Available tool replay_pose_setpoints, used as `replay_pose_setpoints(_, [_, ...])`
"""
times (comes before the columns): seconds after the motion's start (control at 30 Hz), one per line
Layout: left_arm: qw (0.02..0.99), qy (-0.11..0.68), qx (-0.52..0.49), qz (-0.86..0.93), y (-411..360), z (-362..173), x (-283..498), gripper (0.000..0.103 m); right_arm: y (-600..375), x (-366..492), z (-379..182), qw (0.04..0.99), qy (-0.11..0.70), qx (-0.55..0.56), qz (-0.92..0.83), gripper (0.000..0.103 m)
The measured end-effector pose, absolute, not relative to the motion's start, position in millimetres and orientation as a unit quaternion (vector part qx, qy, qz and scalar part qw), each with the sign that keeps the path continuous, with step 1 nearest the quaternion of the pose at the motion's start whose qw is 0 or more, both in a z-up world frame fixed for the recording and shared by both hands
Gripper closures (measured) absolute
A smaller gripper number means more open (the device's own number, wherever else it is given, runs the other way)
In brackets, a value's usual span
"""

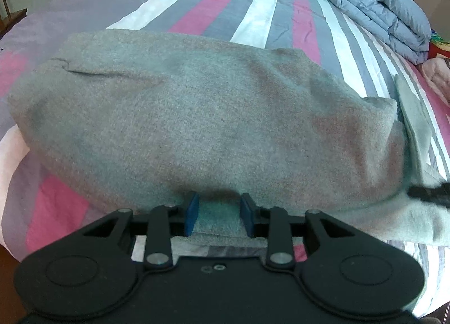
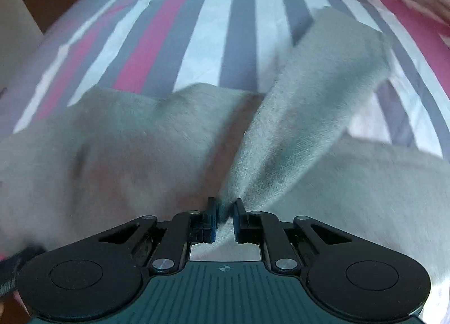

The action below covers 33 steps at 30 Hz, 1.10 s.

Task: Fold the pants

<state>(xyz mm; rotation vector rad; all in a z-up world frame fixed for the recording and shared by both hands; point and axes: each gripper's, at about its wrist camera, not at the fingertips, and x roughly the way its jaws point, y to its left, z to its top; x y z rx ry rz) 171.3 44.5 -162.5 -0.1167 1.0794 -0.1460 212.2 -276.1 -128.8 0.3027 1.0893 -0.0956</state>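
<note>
On the bed (image 1: 247, 14), spread with a sheet striped in pink, grey and white, lay the grey pants (image 1: 197, 116), a soft fleecy pair doubled into a broad bundle that filled most of the left wrist view. Its near edge ran just in front of the left hand-held gripper (image 1: 218, 215), whose 2 blue pads (image 1: 192, 215) stood apart with a flap of the grey fabric lying between them; the jaws were parted wider than the cloth, not pinching it. At the right end of the bundle a narrower strip of the same cloth rose at an angle, and a blurred black object showed at the right edge of that view, too indistinct to name.

Through the right wrist view, which was blurred, the right hand-held gripper (image 2: 225, 213) had its jaws drawn close together on a gathered fold of the pants (image 2: 295, 116), with cloth bunched between the blue pads (image 2: 213, 220). From that pinch the fabric fanned upward and to the right as a raised, tilted panel, while the rest of the garment lay flat on the sheet to either side.

At the far side of the bed sat a folded blue-grey duvet (image 1: 379, 11), with something pink (image 1: 438, 79) beside it at the right edge.
</note>
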Motion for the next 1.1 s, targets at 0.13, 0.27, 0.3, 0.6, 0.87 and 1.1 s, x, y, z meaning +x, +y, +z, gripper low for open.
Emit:
replay_pose_setpoints(0.13, [0.857,0.509,-0.045,-0.070,42.3,-162.7,168.8,0.080,-291.9,155.5,-139.3,0.838,0.496,0.221,-0.053,0.092])
replay_pose_setpoints(0.27, [0.857,0.509,-0.043,-0.066,39.8,-161.6,169.3,0.080,-291.8,128.4,-162.6,0.837,0.494,0.229,-0.055,0.097])
replay_pose_setpoints(0.3, [0.858,0.509,-0.043,-0.064,39.3,-161.4,169.2,0.080,-289.8,127.5,-156.6,0.841,0.491,0.221,-0.050,0.096])
replay_pose_setpoints(0.6, [0.859,0.508,-0.025,-0.054,32.2,-161.5,170.4,0.080,-293.3,144.0,-104.6,0.889,0.420,0.183,-0.010,0.015])
replay_pose_setpoints(0.87, [0.859,0.509,-0.032,-0.051,32.4,-162.3,172.1,0.077,-304.7,215.7,-102.2,0.889,0.435,0.093,-0.109,0.015])
replay_pose_setpoints(1.1, [0.857,0.510,-0.046,-0.057,35.4,-164.1,175.3,0.075,-309.8,295.7,-140.0,0.855,0.491,0.034,-0.163,0.057])
